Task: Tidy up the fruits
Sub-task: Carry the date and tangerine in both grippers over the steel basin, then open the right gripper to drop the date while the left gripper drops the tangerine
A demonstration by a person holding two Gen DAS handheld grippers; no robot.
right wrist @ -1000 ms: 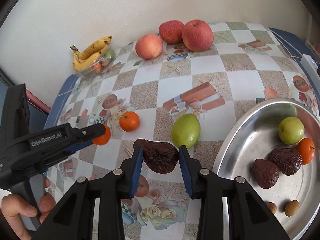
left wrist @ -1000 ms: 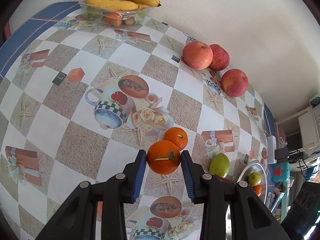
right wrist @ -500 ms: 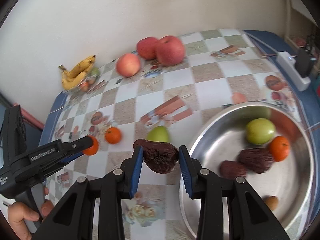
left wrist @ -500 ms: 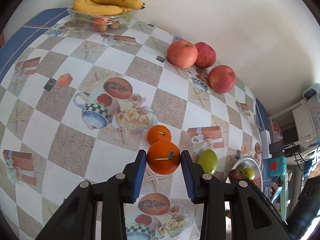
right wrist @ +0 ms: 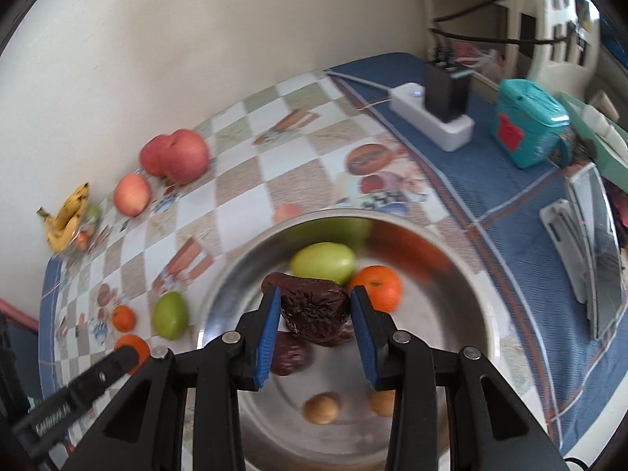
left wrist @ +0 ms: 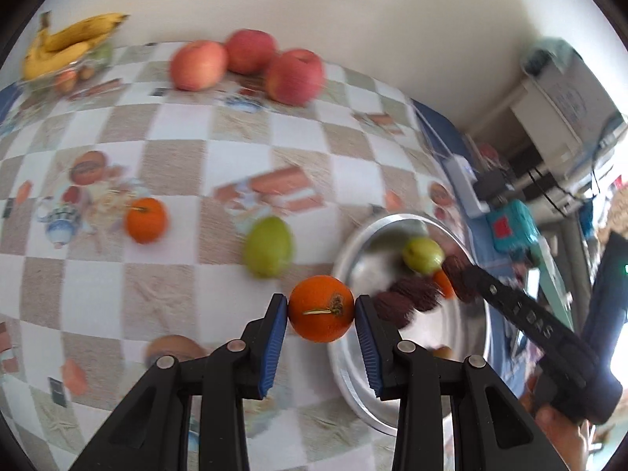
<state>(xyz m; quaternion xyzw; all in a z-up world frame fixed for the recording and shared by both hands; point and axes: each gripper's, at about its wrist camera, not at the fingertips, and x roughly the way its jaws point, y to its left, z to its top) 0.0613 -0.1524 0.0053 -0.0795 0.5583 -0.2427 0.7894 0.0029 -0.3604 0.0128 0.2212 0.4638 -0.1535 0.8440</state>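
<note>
Plain cream wall (right wrist: 165,59) behind checkered tablecloth (left wrist: 298,141)

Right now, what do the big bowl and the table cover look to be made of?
Bowl: likely polished metal, perhaps stainless steel; silvery, mirroring fruit colours on its wall. Table cover: probably printed vinyl or oilcloth; smooth checked pattern with printed pictures, though blur hides texture.

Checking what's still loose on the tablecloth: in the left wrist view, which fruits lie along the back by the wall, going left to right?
Bananas → pale apple → middle red apple → right red apple.
</note>
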